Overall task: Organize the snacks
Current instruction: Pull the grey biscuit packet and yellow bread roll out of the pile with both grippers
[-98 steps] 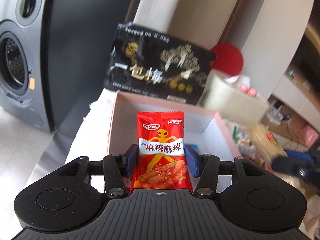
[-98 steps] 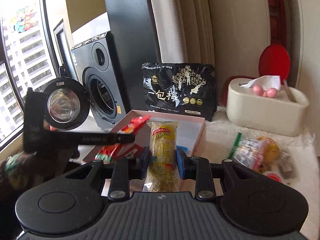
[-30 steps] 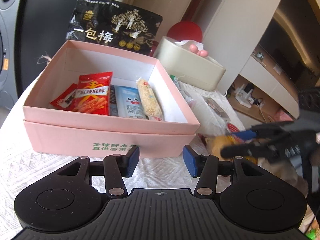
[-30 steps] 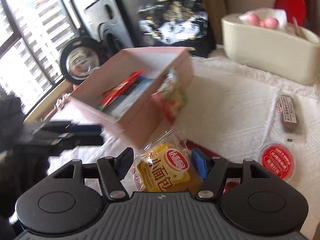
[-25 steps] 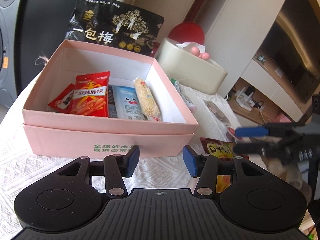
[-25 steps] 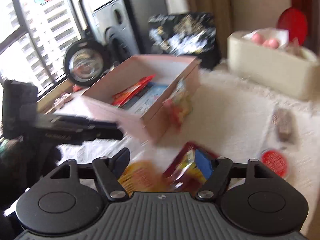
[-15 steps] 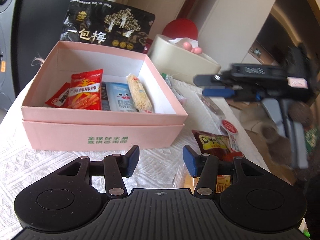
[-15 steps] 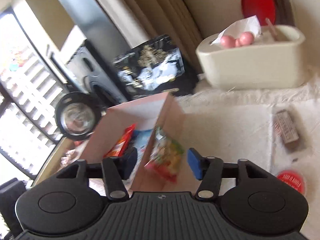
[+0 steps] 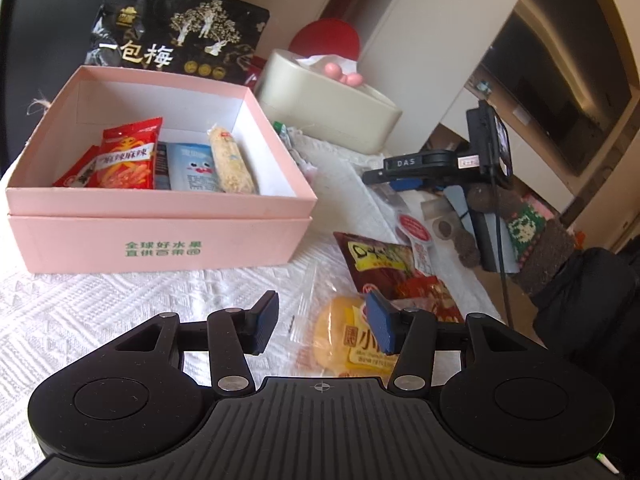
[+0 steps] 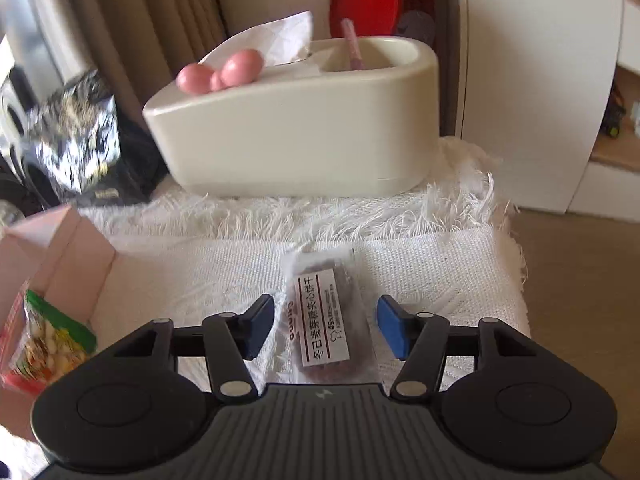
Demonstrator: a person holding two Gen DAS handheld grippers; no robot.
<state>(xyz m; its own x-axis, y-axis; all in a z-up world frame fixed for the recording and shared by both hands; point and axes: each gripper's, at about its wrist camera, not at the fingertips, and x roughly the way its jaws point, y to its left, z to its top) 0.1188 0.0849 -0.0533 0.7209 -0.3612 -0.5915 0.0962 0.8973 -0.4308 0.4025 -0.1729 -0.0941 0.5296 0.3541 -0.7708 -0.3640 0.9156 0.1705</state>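
The pink box (image 9: 160, 240) holds a red spicy-stick packet (image 9: 126, 156), a pale blue packet (image 9: 192, 166) and a puffed-grain bar (image 9: 232, 160). My left gripper (image 9: 322, 322) stands open over the white cloth, with a yellow bun packet (image 9: 352, 344) lying just beyond its right finger. A dark red snack bag (image 9: 388, 264) lies behind the bun. My right gripper (image 10: 326, 326) hovers over a brown biscuit bar (image 10: 324, 320) in clear wrap. The bar lies between the closing jaws, and the pads do not touch it. The pink box corner (image 10: 60, 256) is at the left.
A cream tissue box (image 10: 296, 120) stands at the back, a black plum bag (image 9: 176, 40) behind the pink box. A green-and-red snack packet (image 10: 44, 340) leans on the box's side. A small red-lidded cup (image 9: 412, 226) lies on the cloth. The table edge drops at the right.
The right gripper swung from the bun packet toward the right, now over the brown bar, and its jaws narrowed. The left gripper drifted slightly; the bun packet now lies by its right finger.
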